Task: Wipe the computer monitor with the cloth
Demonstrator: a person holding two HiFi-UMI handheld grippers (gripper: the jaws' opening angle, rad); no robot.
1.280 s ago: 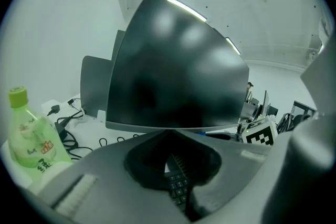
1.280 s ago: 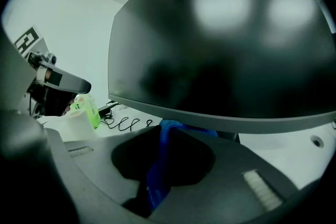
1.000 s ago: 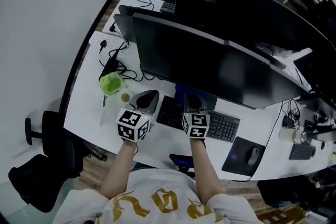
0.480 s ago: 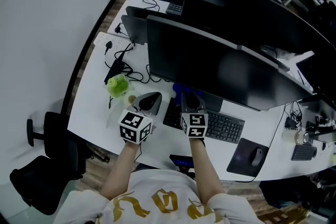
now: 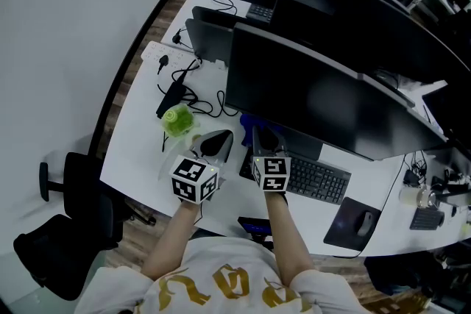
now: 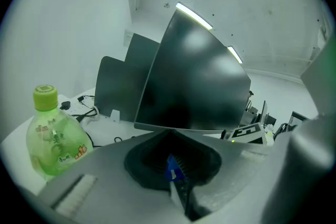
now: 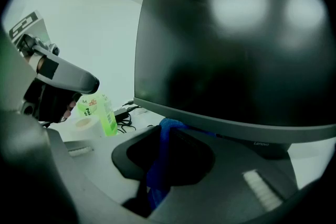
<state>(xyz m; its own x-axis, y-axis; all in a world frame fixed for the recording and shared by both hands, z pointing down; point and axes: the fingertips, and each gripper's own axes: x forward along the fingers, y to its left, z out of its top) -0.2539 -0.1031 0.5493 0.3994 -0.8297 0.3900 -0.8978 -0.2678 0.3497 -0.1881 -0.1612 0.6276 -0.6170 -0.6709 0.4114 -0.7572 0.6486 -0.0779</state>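
The right hand-held gripper point(image 5: 266, 140) clenches the blue cloth point(image 7: 167, 128) just below the monitor's point(image 5: 309, 95) lower edge, over the bench point(image 5: 140, 151). The left hand-held gripper point(image 5: 213, 145) is pinched on a small blue scrap point(image 6: 172, 168), possibly more cloth. Shadow hides most of the scrap.

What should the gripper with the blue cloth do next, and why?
Probably raise the right gripper a little, so the blue cloth pinched in its fingers presses onto the dark screen of the monitor. The cloth's top sits just below the monitor's bottom edge, under the glass, so it likely can't wipe anything until it moves up.
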